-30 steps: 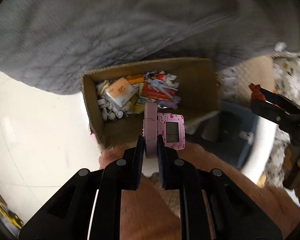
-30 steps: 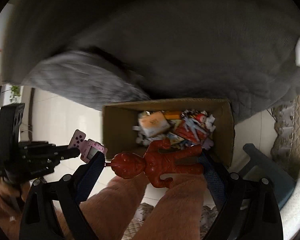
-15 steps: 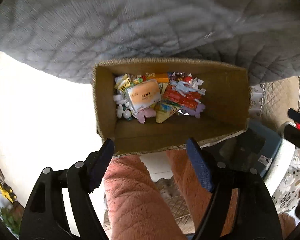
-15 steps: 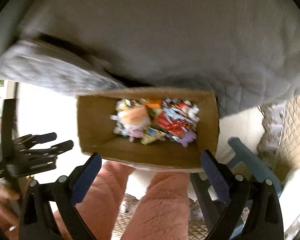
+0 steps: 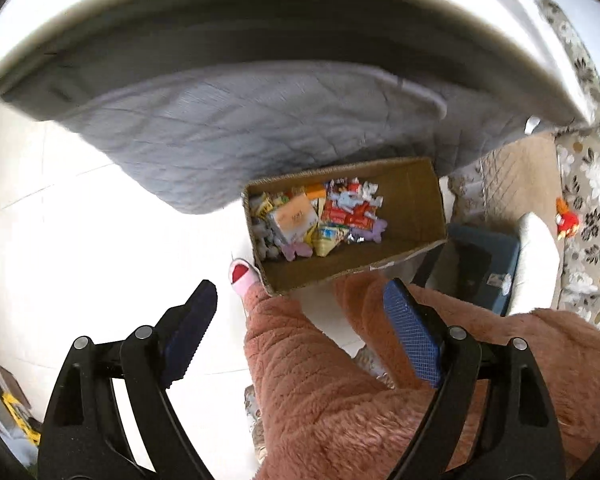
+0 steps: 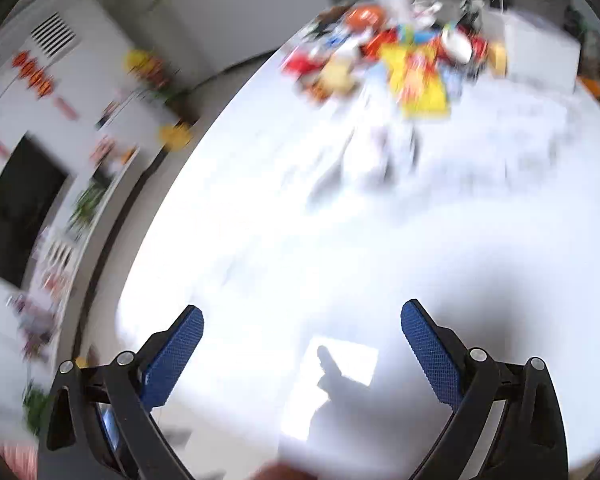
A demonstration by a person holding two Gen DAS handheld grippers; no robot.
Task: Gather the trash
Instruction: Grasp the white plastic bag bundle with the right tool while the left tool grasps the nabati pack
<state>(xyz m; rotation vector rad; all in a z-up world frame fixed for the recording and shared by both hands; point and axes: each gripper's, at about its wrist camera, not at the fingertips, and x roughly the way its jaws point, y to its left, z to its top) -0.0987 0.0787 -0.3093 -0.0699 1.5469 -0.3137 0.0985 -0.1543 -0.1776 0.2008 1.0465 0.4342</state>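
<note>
Below, in the left wrist view, the left gripper (image 5: pixel 298 300) hangs over pink fleece-clad legs (image 5: pixel 320 364), its jaws opening with nothing between them. Just above centre sits the cardboard box (image 5: pixel 416 200), its left half heaped with trash (image 5: pixel 320 216) (wrappers, a tissue pack, small toys), beside a grey quilted cover (image 5: pixel 220 128). A red toy (image 5: pixel 567 220) lies at the right edge. The right gripper (image 6: pixel 302 320) is spread wide and empty over a white table (image 6: pixel 300 220); blurred colourful clutter (image 6: pixel 412 68) sits at upper right.
</note>
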